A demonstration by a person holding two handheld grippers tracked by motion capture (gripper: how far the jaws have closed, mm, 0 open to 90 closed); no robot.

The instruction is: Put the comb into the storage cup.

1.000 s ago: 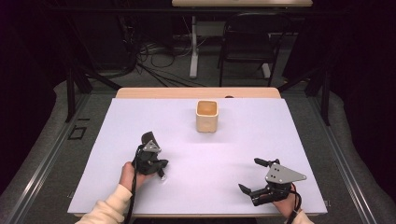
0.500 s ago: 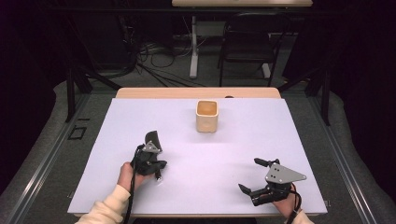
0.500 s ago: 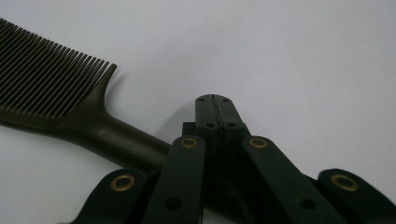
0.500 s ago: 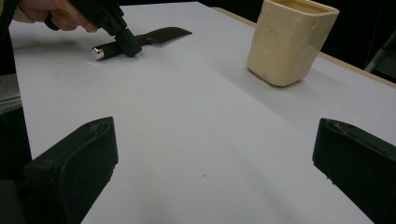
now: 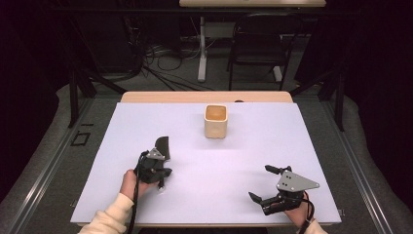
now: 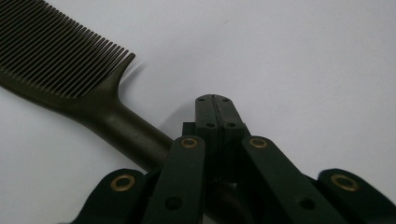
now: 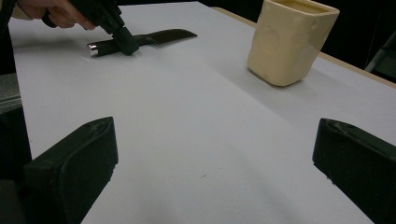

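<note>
Pinching the comb (image 6: pixel 84 88) handle, the left gripper (image 5: pixel 157 170) is lifting its toothed end off the desk (image 5: pixel 292 141) compared with a second ago, suggesting pickup is under way; the right gripper (image 5: pixel 267 186) is waiting spread open, beige cup (image 5: pixel 215 121) well ahead.

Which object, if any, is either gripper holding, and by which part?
The left gripper looks shut on the handle of the dark comb, which lies on the table. The right gripper is open and holds nothing.
</note>
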